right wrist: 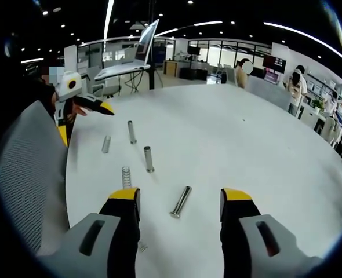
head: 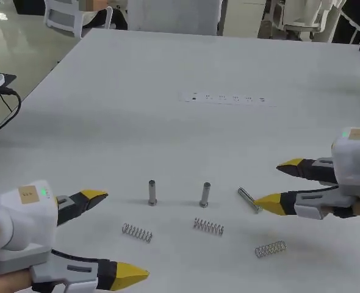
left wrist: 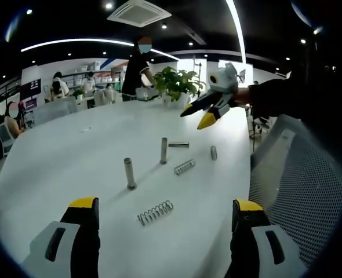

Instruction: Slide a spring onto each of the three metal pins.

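Two metal pins stand upright on the white table, the left pin [head: 152,192] and the middle pin [head: 205,194]. A third pin [head: 249,199] lies flat to their right. Three springs lie loose in front: left spring [head: 136,232], middle spring [head: 208,226], right spring [head: 270,248]. My right gripper [head: 271,183] is open, its lower tip close beside the lying pin [right wrist: 180,201], which sits between its jaws [right wrist: 180,194]. My left gripper [head: 114,235] is open at the near left, facing the left spring [left wrist: 155,212], holding nothing.
A flush power strip [head: 223,97] is set into the table further back. Office chairs [head: 174,15] stand along the far edge, and a black cable [head: 9,104] hangs off the left side. A mesh chair back [left wrist: 301,174] is close behind me.
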Available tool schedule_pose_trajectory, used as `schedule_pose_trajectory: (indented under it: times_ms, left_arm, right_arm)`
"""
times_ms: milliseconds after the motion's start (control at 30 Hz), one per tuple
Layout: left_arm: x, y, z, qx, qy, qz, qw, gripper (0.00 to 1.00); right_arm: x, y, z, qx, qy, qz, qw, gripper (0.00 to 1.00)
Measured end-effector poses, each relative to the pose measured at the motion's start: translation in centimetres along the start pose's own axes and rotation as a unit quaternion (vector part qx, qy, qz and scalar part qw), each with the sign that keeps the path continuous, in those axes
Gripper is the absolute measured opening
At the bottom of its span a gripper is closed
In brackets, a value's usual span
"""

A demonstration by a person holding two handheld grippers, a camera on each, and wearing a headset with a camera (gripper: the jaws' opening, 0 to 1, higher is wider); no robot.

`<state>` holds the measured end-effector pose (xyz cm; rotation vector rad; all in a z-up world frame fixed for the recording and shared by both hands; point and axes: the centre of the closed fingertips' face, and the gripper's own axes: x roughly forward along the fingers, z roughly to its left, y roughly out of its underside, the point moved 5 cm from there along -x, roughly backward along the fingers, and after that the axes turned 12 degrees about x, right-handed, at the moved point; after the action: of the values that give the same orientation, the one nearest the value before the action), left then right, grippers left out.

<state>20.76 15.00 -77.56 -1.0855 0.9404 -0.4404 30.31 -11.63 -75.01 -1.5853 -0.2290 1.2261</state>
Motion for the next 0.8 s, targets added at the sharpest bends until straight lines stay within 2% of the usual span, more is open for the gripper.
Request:
schedule_pose_trajectory:
  times_ms: [400,633,800]
  left_arm:
    - [-0.2,0.0,0.0,-0.001,-0.005,-0.003,1.0000,0.92]
    - [-0.2,0.0,-0.1,-0.003,-0.003,-0.003,1.0000,0.92]
    - [-0.2,0.1,0.0,-0.003,-0.005,-0.003,1.0000,0.92]
  right_arm:
    - [2.5,-0.2,-0.5,0.008,0.020,0.033,0.9992,0.50]
    - [3.8,0.4,-1.1,0.023,0.041,0.059,0.9971,0.43]
    - [4.4,0.6,-1.3,0.034,0.051,0.069,0.9958,0.39]
